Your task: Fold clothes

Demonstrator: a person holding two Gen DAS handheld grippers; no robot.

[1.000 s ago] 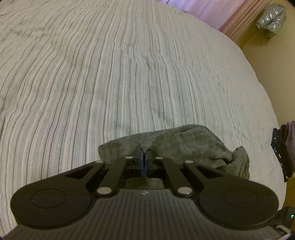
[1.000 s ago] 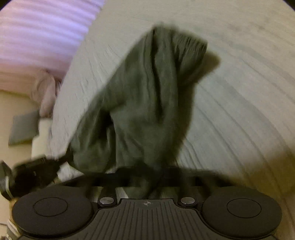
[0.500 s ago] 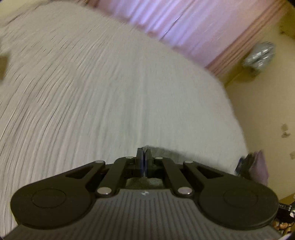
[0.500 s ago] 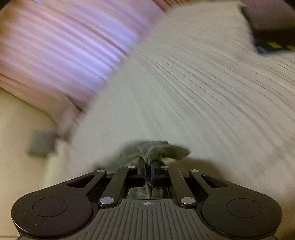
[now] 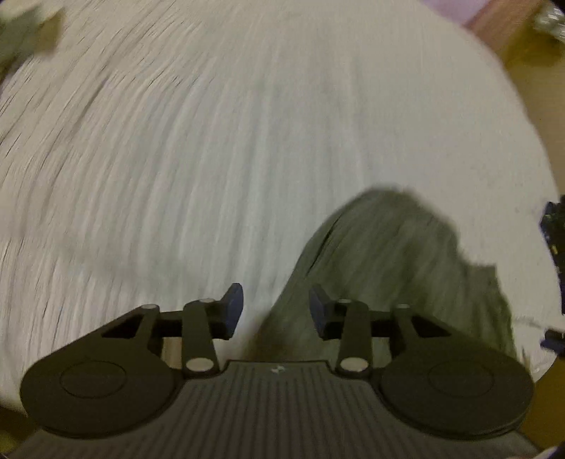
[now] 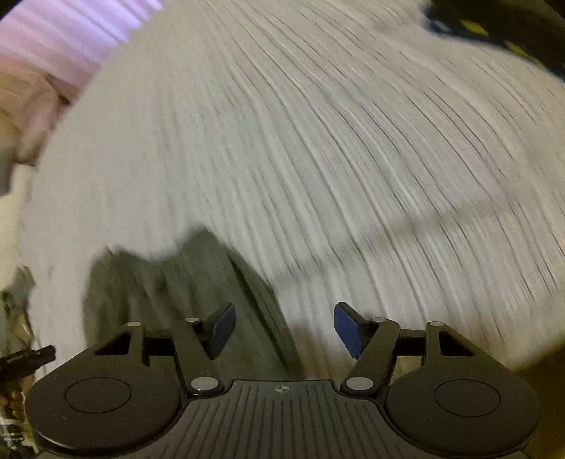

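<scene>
Grey-green garment [image 5: 395, 268] lying crumpled on striped bedsheet [image 5: 247, 141], near its edge. Your left gripper [image 5: 276, 310] hovering over garment's left border, jaws spread, gripping nothing. Your right gripper [image 6: 284, 328] hovering over garment's [image 6: 183, 293] right border, jaws likewise spread. Both views motion-blurred.

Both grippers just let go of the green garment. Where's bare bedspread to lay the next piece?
Bare striped bedspread stretches beyond the green garment toward the pink curtain. Crowded spots: the garment below the left gripper and right gripper, and the dark item at the far edge.
</scene>
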